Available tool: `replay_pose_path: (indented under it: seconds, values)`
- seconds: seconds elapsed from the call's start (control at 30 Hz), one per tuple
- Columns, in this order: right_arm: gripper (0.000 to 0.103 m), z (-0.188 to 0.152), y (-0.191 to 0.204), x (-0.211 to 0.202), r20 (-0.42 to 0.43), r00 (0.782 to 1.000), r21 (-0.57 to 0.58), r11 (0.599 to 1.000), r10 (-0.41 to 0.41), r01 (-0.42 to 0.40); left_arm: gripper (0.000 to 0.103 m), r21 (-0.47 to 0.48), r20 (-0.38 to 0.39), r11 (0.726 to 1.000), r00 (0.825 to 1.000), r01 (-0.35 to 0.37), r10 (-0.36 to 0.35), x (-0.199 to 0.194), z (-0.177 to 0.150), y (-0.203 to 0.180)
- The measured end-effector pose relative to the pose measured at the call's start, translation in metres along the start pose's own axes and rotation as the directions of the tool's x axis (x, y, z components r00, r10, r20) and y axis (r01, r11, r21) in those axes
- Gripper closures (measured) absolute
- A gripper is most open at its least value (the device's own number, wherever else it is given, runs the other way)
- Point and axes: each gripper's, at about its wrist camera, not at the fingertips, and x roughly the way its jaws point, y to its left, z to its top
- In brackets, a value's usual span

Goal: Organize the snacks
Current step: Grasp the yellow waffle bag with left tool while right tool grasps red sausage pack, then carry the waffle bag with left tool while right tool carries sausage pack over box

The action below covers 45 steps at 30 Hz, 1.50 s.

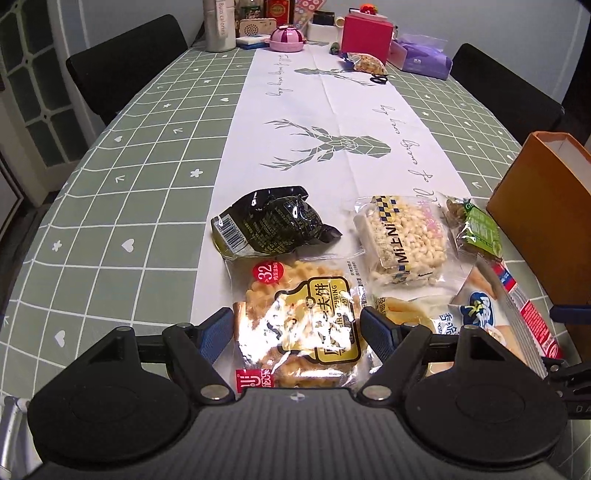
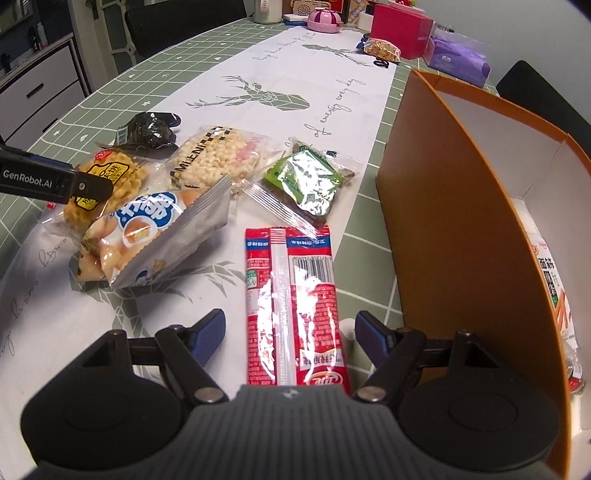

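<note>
My left gripper [image 1: 297, 325] is open, its blue fingers on either side of a yellow waffle packet [image 1: 299, 325], which also shows in the right wrist view [image 2: 107, 181]. My right gripper [image 2: 290, 328] is open around a long red packet [image 2: 295, 306] lying on the table. Nearby lie a black packet [image 1: 269, 221], a puffed-rice bar [image 1: 402, 240], a green packet [image 2: 306, 181] and a blue-and-white bag [image 2: 155, 236]. An orange box [image 2: 461, 206] stands open at the right with a packet [image 2: 554, 288] inside it.
The table [image 1: 129, 184] has a green checked cloth with a white runner. At its far end stand a pink box [image 1: 365, 33], a purple tissue pack [image 1: 424, 55], a pink pot [image 1: 286, 38], a small snack bag [image 1: 365, 62] and a bottle. Black chairs [image 1: 125, 62] stand at both sides.
</note>
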Motion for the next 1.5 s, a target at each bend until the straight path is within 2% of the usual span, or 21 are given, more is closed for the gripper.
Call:
replay_pose_path:
  seconds: [0.1, 0.2, 0.27, 0.37, 0.57, 0.67, 0.87, 0.97, 1.03, 1.07, 1.1, 1.23, 1.5]
  values:
    - [0.027, -0.001, -0.001, 0.003, -0.009, 1.000, 0.010, 1.000, 0.004, -0.004, 0.012, -0.024, 0.031, 1.000, 0.999, -0.010, 0.010, -0.003, 0.002, 0.001]
    - [0.027, -0.002, 0.000, 0.005, -0.011, 1.000, 0.005, 1.000, 0.005, -0.005, 0.011, -0.043, 0.042, 0.999, 0.999, 0.029, -0.027, -0.005, 0.005, 0.001]
    - [0.027, -0.002, 0.000, 0.005, -0.012, 1.000, 0.005, 1.000, 0.005, -0.005, 0.005, -0.050, 0.031, 0.998, 0.999, 0.043, -0.041, -0.002, 0.005, -0.002]
    - [0.027, -0.002, 0.001, 0.005, -0.013, 1.000, 0.003, 1.000, 0.007, -0.007, 0.002, -0.029, 0.009, 0.999, 1.000, 0.021, -0.021, 0.003, 0.002, -0.008]
    - [0.027, -0.004, 0.003, 0.006, -0.021, 1.000, -0.006, 1.000, 0.010, -0.010, 0.000, 0.079, 0.000, 0.996, 0.999, -0.039, 0.039, 0.011, -0.004, -0.019]
    - [0.027, -0.005, 0.001, 0.008, -0.020, 1.000, 0.004, 1.000, 0.016, -0.016, 0.000, 0.081, -0.014, 0.995, 0.998, -0.059, 0.061, 0.015, -0.005, -0.016]
    - [0.027, -0.005, 0.000, 0.008, -0.019, 1.000, 0.013, 1.000, 0.025, -0.025, 0.000, 0.047, -0.041, 0.998, 0.998, -0.046, 0.048, 0.018, -0.003, -0.009]
    - [0.036, -0.004, 0.002, 0.006, -0.018, 0.999, -0.002, 1.000, 0.031, -0.031, 0.000, 0.054, -0.055, 0.997, 0.997, -0.047, 0.050, 0.017, -0.002, -0.010]
    - [0.048, -0.004, 0.001, 0.004, -0.017, 0.999, -0.007, 0.999, 0.034, -0.034, 0.000, 0.054, -0.062, 0.997, 0.997, -0.046, 0.049, 0.016, -0.003, -0.011]
    - [0.048, -0.004, 0.001, 0.004, -0.019, 0.999, -0.006, 0.999, 0.040, -0.040, 0.008, 0.054, -0.065, 0.998, 0.997, -0.042, 0.046, 0.016, -0.003, -0.011]
    - [0.050, -0.004, 0.000, 0.003, -0.020, 0.999, -0.004, 0.999, 0.041, -0.041, 0.009, 0.055, -0.066, 0.998, 0.997, -0.035, 0.039, 0.014, -0.003, -0.012]
    - [0.057, -0.003, -0.003, 0.002, -0.022, 0.998, 0.006, 0.998, 0.055, -0.055, 0.012, 0.069, -0.079, 0.997, 0.996, -0.038, 0.043, 0.011, -0.004, -0.013]
    - [0.063, -0.004, -0.005, -0.002, -0.028, 0.997, 0.009, 0.997, 0.072, -0.072, 0.015, 0.042, -0.089, 0.999, 0.996, -0.004, 0.008, 0.002, -0.006, -0.001]
